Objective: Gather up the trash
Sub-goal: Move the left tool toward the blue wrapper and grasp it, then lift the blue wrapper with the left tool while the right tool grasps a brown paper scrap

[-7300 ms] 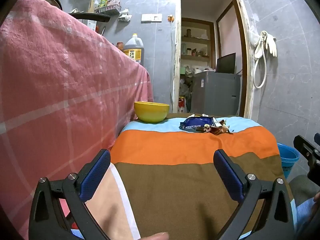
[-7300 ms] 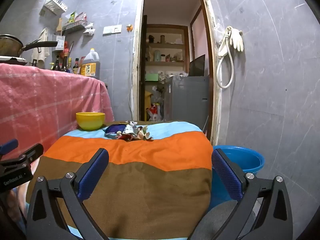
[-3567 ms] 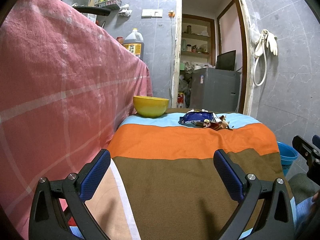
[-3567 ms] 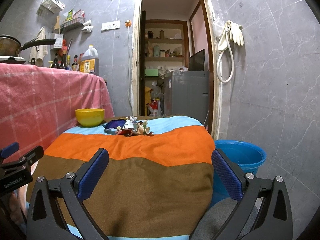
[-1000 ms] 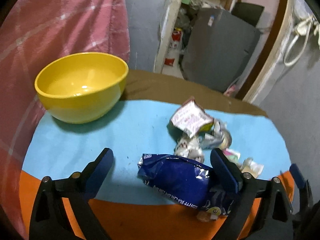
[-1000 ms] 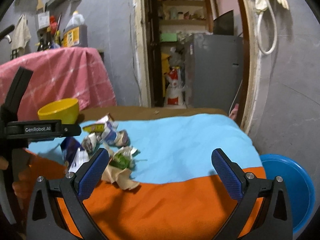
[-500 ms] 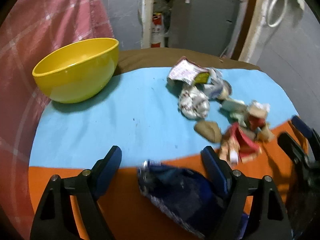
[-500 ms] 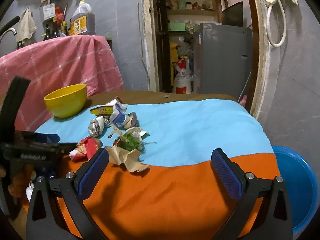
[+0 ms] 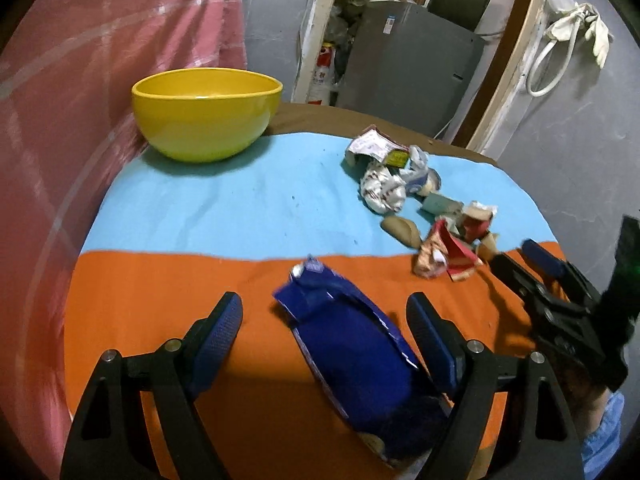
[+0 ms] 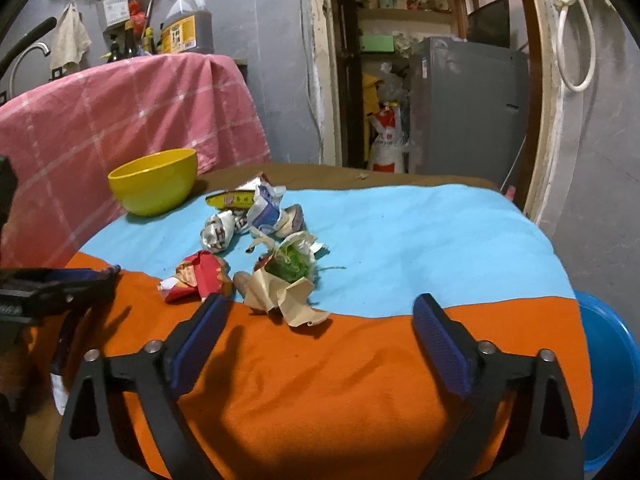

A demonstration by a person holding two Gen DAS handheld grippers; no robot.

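- We count one blue snack bag [image 9: 352, 344], one yellow bowl [image 9: 206, 114], one blue bucket [image 10: 612, 392], and a heap of about ten crumpled wrappers [image 10: 260, 248]; the exact number we cannot tell.
- The bag lies between the fingers of our left gripper [image 9: 324, 332], near the right pad; its near end is hidden behind that finger. The jaws stand apart, and we cannot tell if they touch it.
- Our right gripper [image 10: 320, 328] has just been closing but is apart, with nothing between; the wrappers lie just beyond its left finger.
- The bowl's inside looks empty; the bucket is cut off by the cloth [image 10: 360, 380].
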